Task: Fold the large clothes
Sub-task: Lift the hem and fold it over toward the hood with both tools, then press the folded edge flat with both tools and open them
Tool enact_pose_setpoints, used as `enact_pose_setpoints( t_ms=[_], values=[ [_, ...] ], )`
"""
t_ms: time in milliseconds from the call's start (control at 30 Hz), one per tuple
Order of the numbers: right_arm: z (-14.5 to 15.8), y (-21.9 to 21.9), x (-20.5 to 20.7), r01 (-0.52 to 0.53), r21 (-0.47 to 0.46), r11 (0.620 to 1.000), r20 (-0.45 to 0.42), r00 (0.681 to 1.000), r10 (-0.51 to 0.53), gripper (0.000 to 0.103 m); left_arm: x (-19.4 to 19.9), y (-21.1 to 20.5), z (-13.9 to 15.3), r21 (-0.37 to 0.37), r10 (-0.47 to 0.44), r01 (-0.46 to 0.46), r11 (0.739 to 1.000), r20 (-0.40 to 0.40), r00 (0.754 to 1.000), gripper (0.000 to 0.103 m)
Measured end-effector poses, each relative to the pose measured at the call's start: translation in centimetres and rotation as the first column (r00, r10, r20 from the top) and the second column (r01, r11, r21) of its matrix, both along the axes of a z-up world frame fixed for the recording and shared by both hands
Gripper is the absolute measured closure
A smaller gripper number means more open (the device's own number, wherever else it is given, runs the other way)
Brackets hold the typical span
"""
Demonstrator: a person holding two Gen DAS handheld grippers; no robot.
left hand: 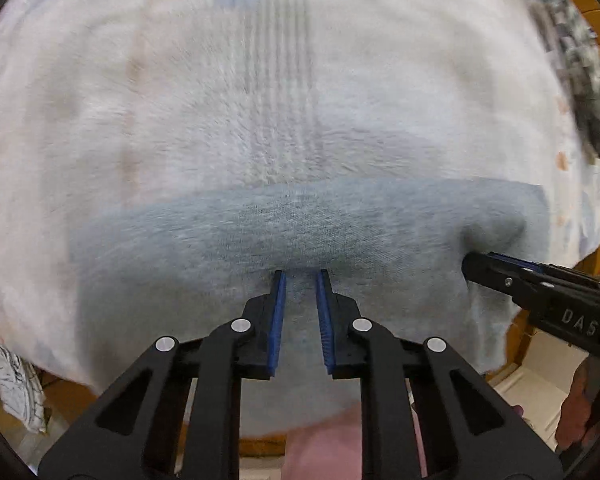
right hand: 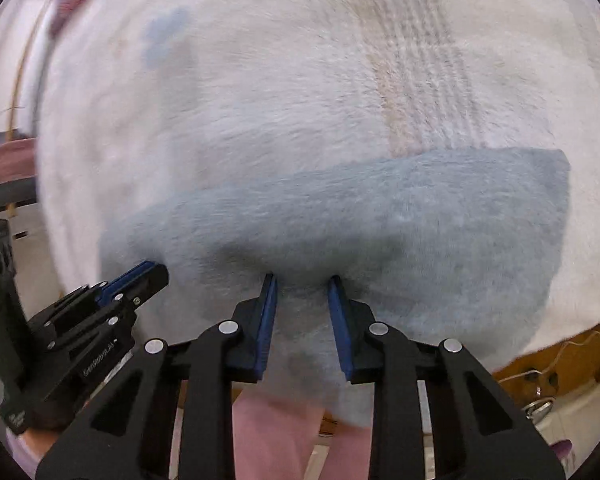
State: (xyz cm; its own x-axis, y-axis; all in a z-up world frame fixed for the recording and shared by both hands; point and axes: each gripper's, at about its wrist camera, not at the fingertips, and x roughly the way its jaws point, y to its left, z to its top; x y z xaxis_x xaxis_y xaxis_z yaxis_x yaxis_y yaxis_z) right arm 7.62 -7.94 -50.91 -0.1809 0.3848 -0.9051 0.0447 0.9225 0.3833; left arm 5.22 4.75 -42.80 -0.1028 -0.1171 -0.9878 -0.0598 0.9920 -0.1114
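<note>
A light blue-grey garment (left hand: 300,232) lies folded in a wide band across a white plush blanket (left hand: 180,100), its near part hanging toward me. My left gripper (left hand: 301,276) is open, its blue-padded jaws apart with the tips pressed against the garment's front fold. My right gripper (right hand: 302,280) is open too, tips against the same fold of the garment (right hand: 380,216). In the left wrist view the right gripper (left hand: 480,266) comes in from the right edge. In the right wrist view the left gripper (right hand: 148,276) shows at the lower left. Both frames are motion-blurred.
The blanket (right hand: 260,80) covers a raised surface with a wooden edge (right hand: 560,356). A dark patterned cloth (left hand: 576,80) lies at the far right. A white printed cloth (left hand: 12,380) hangs at the lower left. Pink clothing (right hand: 276,432) of the person is below the grippers.
</note>
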Motion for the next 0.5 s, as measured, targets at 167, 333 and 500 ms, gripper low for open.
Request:
enact_pose_setpoints(
  t_ms=[167,333,500],
  values=[
    [-2.7,1.7,1.3,-0.002,-0.095,0.995,-0.047,0.999,-0.003,0.076,2.2,0.2,-3.4,-0.023,0.014,-0.015,1.0,-0.06,0.998,0.087],
    [-1.6,1.4,2.2,0.036,-0.122,0.992,-0.147,0.988,-0.054,0.073,3.1,1.0,-2.2,-0.068,-0.031,0.023,0.997,-0.114,0.993,0.088],
    [2.4,4.5,3.8,-0.093,-0.086,0.992,-0.088,0.992,0.085,0.063,3.3,4.3,0.5,0.049,0.009,-0.004,0.999,-0.112,0.994,0.088]
  ],
)
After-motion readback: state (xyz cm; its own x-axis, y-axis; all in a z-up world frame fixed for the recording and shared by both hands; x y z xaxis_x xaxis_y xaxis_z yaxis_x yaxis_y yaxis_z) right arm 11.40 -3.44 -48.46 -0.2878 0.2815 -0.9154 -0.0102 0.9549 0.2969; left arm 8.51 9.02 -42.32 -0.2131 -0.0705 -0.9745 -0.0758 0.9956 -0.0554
